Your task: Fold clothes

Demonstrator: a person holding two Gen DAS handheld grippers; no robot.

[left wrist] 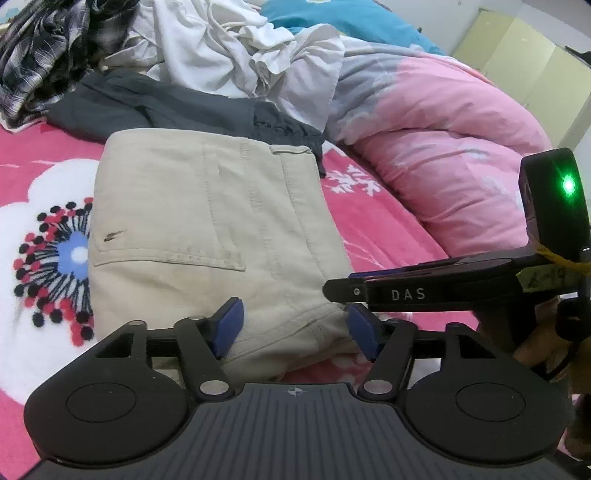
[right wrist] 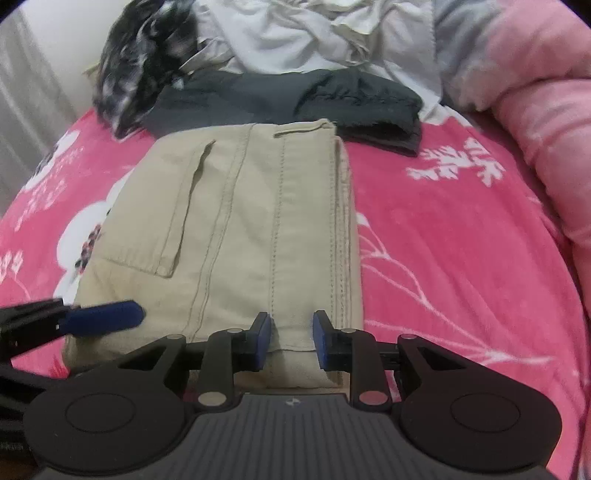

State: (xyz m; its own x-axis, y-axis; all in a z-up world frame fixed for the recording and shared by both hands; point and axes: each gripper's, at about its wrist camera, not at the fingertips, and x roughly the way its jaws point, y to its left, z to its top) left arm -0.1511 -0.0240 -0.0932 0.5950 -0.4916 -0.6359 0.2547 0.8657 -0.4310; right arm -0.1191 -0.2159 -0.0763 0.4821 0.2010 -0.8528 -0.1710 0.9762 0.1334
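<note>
Nearest, the left gripper (left wrist: 293,330) has its jaws wide astride the near edge of the beige trousers (left wrist: 207,229), not pressing. The right gripper (right wrist: 291,339) holds its jaws narrow over the same hem, a gap showing on each side; they look empty. The trousers lie folded into a neat block mid-bed (right wrist: 443,240), so that piece seems done. Beyond, a grey garment (right wrist: 258,96), a plaid shirt (left wrist: 40,51) and white clothes (left wrist: 221,44) remain unfolded. Only the left view shows the blue pillow (left wrist: 351,18) and cupboards (left wrist: 528,70).
</note>
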